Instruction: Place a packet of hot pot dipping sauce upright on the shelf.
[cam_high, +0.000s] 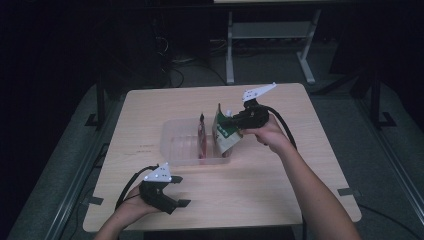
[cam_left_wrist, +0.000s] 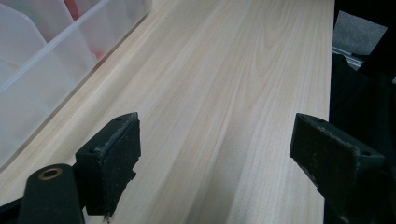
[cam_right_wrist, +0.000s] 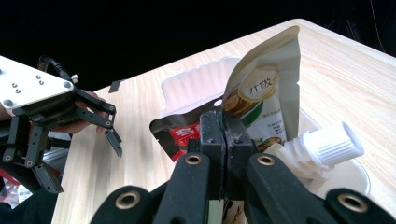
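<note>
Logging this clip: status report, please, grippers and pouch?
Right gripper shut on spouted pouch, held over clear bin. Left gripper open, empty, by table edge. Red packet upright in bin.

On the table (cam_high: 280, 190) a bin (cam_high: 175, 145) holds two upright pouches (cam_high: 201, 137), the right claw (cam_high: 225, 121) gripping one.

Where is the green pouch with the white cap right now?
The green pouch is pinched in the right gripper, at the right end of the clear bin, beside a red packet.

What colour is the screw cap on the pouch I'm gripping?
White, ribbed: the cap on the pouch, clearest in the right gripper view.
</note>
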